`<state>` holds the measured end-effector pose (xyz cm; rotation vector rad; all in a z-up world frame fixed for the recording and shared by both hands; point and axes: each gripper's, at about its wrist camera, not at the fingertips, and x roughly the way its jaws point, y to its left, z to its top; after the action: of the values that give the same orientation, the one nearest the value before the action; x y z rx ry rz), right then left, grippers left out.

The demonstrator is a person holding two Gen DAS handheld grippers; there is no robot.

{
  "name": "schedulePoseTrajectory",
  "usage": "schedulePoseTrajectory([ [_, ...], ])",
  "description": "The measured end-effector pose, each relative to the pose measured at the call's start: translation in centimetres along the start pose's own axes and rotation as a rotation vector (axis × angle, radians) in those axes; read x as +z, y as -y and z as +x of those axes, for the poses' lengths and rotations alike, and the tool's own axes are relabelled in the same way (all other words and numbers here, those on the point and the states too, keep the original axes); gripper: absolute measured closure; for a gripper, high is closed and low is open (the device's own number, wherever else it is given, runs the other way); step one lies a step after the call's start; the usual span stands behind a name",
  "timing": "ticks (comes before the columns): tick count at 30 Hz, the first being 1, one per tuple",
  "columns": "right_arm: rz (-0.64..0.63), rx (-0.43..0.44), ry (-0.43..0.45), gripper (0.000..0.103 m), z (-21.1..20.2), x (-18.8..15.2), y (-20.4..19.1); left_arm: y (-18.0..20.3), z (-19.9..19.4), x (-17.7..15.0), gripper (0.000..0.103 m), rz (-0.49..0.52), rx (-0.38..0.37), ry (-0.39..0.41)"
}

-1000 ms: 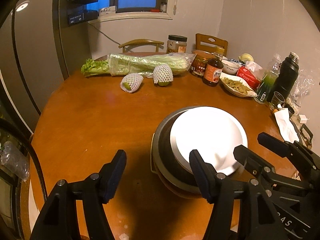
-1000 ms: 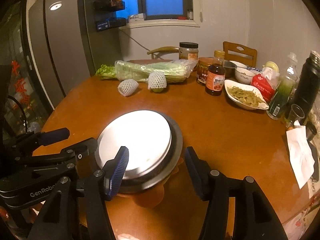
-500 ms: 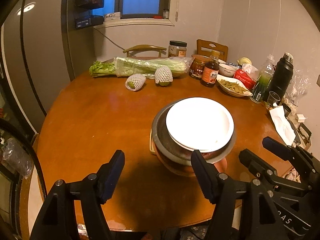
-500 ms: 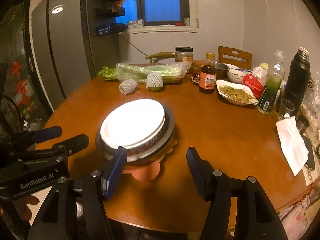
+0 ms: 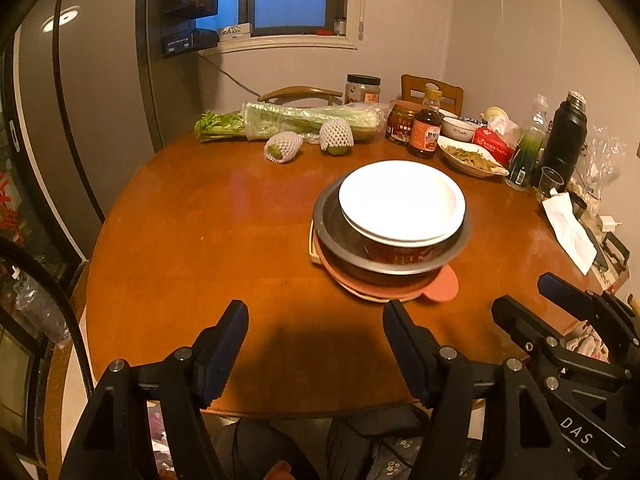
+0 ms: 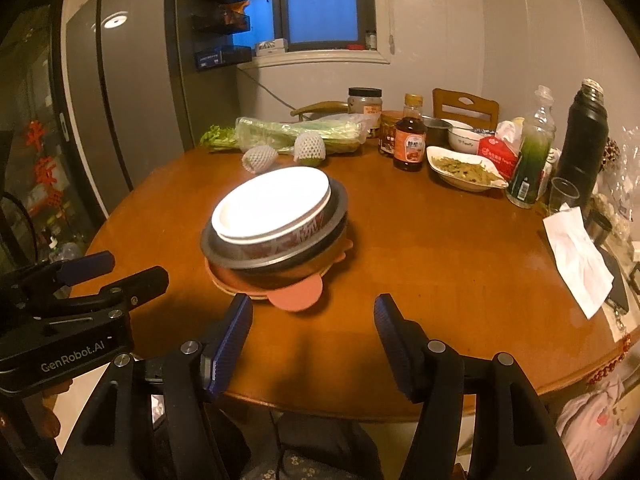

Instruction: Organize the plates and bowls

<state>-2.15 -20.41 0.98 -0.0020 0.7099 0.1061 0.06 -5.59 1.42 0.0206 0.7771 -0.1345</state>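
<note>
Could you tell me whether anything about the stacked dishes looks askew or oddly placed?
Yes. The white plate and the red patterned bowl under it sit tilted and off-centre in the metal bowl, leaning toward its left rim in the right wrist view.

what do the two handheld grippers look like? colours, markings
Both match: black plastic frames with silver pivot screws and two fingers faced with ribbed dark-blue pads. The left gripper carries white "GenRobot.AI" lettering on its side, read in the right wrist view. The right gripper shows white letters "DAS" in the left wrist view. No cables or sleeves visible.
</note>
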Motion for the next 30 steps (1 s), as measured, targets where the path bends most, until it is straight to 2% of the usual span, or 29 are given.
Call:
schedulePoseTrajectory([
  [11, 0.016, -0.013, 0.001, 0.037, -0.9, -2.2, 0.3, 0.7, -0.2, -1.6, 0.033, -0.006, -0.008, 0.0],
  [30, 0.031, -0.029, 0.008, 0.037, -1.4, -3.4, 0.0, 0.3, -0.4, -2.9, 0.033, -0.005, 0.009, 0.004],
])
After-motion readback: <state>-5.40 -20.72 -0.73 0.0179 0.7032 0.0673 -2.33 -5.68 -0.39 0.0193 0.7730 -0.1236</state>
